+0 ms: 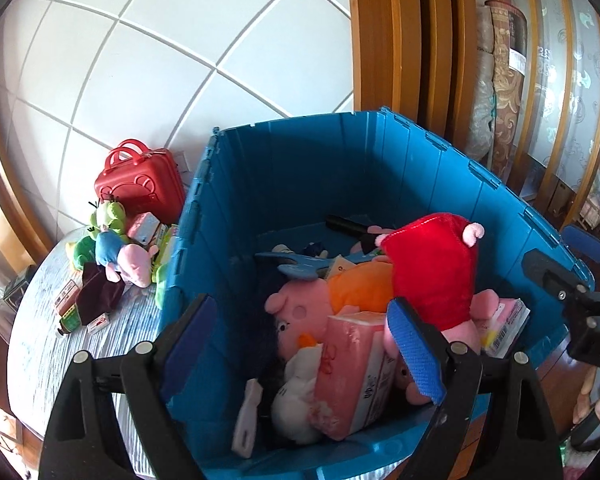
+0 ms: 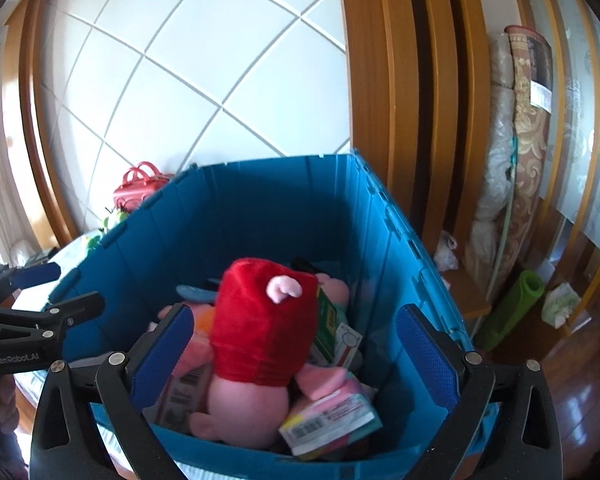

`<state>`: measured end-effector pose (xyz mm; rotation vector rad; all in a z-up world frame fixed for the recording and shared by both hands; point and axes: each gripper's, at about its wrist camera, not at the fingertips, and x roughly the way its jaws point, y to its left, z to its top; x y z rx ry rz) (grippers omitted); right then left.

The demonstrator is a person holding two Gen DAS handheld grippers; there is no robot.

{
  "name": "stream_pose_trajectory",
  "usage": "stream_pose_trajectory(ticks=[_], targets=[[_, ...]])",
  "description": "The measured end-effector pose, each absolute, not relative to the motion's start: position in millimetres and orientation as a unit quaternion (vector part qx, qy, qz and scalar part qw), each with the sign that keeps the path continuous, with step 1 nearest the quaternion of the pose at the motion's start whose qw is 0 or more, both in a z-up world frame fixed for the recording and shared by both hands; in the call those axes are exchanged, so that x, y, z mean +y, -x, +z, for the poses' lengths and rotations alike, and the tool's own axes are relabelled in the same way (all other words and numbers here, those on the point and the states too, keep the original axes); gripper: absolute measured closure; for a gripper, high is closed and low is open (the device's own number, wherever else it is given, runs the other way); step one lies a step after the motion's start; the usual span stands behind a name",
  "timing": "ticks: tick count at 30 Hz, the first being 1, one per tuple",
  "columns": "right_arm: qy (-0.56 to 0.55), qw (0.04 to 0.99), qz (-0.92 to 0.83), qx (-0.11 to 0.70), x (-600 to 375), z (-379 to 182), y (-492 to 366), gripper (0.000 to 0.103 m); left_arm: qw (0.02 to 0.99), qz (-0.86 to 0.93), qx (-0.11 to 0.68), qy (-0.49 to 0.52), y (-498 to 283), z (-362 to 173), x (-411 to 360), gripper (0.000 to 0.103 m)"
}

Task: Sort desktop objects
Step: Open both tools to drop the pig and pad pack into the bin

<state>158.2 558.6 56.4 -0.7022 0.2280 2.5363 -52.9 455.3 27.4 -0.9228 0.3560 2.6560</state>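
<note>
My two tools are over a big blue box (image 1: 284, 184) that stands on the bench (image 1: 60, 340).

My right tool (image 2: 296, 356) is wide open. Nothing is between its blue pads (image 2: 424, 360). Right under it a pink pig toy in a red dress (image 2: 260, 320) lies in the box on top of the other things, with its bottom toward me. I cannot tell if the left pad touches anything.

My left tool (image 1: 300, 352) is open wide too and it has hold of nothing. It is over the left side of the box. Its left finger is outside the box wall and its right finger is over the things inside.

In the box there is another pig toy in an orange dress (image 1: 356, 284), a pink pack of tissues (image 1: 356, 364), a white soft toy (image 1: 296, 396), a blue plastic toy (image 1: 296, 264) and some small packs (image 2: 332, 420). They are all piled together.

More things wait on the bench to the left of the box. There is a red toy case (image 1: 140, 180) at the back by the white wall. In front of it is a heap with a green soft toy (image 1: 108, 216), a small pig in blue (image 1: 120, 256), a dark cloth bag (image 1: 98, 292) and little boxes (image 1: 70, 304).
</note>
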Motion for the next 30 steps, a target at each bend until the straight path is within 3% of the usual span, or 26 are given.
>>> stream_pose_trajectory(ticks=[5,9,13,19,30], targets=[[0.244,0.254,0.934,0.067,521.2,68.3,-149.6,0.0,0.158,0.941,0.107,0.279,38.8,44.6,418.7,0.013],[0.235,0.27,0.932,0.055,479.4,76.6,-147.8,0.0,0.181,0.953,0.094,0.222,16.1,64.1,382.4,0.001],[0.216,0.295,0.929,0.056,434.2,82.6,-156.8,0.0,0.206,0.958,0.089,0.179,-4.5,77.7,341.5,0.001],[0.199,0.329,0.921,0.061,362.4,84.1,-159.1,0.0,0.251,0.941,0.085,0.209,-5.8,69.8,273.4,0.001],[0.221,0.362,0.903,0.072,265.0,69.0,-154.2,0.0,0.242,0.937,0.083,0.238,-32.8,56.6,191.3,0.001]])
